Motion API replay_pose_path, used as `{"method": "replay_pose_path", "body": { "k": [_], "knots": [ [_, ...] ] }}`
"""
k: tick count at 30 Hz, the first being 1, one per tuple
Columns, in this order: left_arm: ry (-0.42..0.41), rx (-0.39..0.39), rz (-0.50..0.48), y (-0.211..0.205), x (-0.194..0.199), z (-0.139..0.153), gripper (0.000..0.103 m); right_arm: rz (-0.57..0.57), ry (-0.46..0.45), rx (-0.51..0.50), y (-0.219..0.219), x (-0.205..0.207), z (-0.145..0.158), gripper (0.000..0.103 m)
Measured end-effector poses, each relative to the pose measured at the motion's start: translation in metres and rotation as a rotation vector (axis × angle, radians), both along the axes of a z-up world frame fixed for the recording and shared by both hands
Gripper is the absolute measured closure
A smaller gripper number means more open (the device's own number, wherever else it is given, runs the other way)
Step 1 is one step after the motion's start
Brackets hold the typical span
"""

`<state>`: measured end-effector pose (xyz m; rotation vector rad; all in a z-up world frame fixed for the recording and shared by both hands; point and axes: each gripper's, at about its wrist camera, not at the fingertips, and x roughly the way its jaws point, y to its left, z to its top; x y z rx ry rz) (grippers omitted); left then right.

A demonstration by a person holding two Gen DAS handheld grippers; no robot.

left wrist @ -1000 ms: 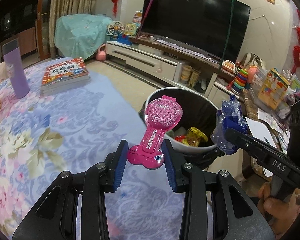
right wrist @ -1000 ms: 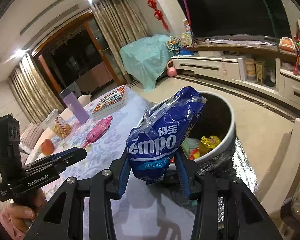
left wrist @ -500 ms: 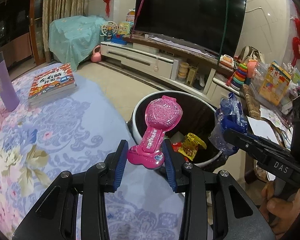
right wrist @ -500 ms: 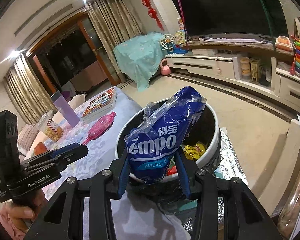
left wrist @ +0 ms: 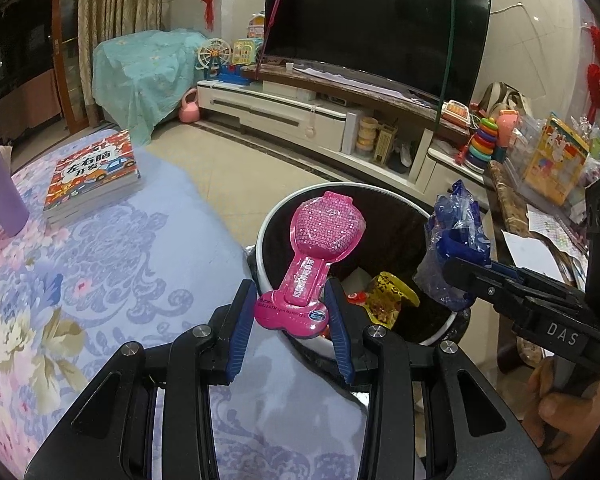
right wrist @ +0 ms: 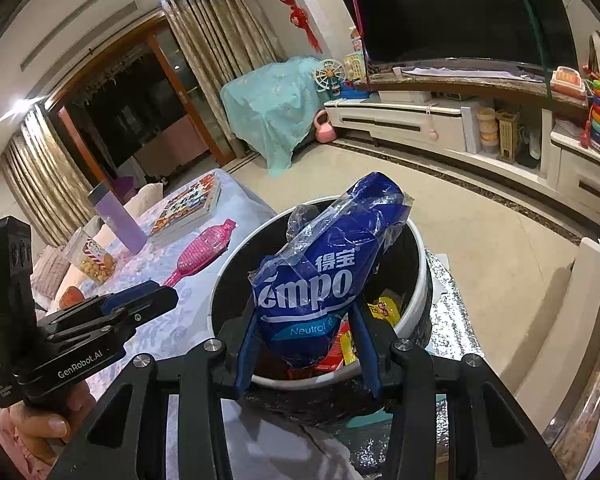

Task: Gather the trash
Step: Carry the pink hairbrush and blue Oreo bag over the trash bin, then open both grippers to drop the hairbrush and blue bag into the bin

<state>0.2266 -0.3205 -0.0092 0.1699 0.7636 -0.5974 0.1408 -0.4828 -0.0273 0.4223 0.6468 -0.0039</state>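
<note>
My left gripper [left wrist: 294, 320] is shut on a pink plastic blister pack [left wrist: 316, 256] and holds it over the near rim of a round white trash bin [left wrist: 300, 208] with a dark liner. My right gripper [right wrist: 308, 344] is shut on a crumpled blue Tempo tissue wrapper [right wrist: 324, 276] and holds it above the same bin [right wrist: 418, 268]. Yellow and red wrappers [left wrist: 388, 296] lie inside the bin. The right gripper [left wrist: 456, 256] with the blue wrapper also shows at the right of the left wrist view. The left gripper [right wrist: 160, 300] with the pink pack [right wrist: 204, 252] shows at the left of the right wrist view.
A table with a floral blue cloth [left wrist: 100, 272] lies left of the bin. It carries a stack of books [left wrist: 92, 176], a purple bottle [right wrist: 118, 220] and a snack jar [right wrist: 94, 256]. A TV stand [left wrist: 300, 116] and cluttered shelves [left wrist: 548, 168] stand behind.
Both grippers have moved towards the bin with their loads. The bin now sits closer and more centred under the pink pack and the blue wrapper.
</note>
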Motion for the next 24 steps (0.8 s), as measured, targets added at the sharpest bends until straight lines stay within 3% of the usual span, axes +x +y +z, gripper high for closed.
{"method": "replay_pose_path", "body": {
  "k": [24],
  "knots": [
    [0.049, 0.04, -0.034, -0.018, 0.014, -0.007, 0.068, 0.034, 0.094, -0.016, -0.008, 0.027, -0.008, 0.056]
  ]
}}
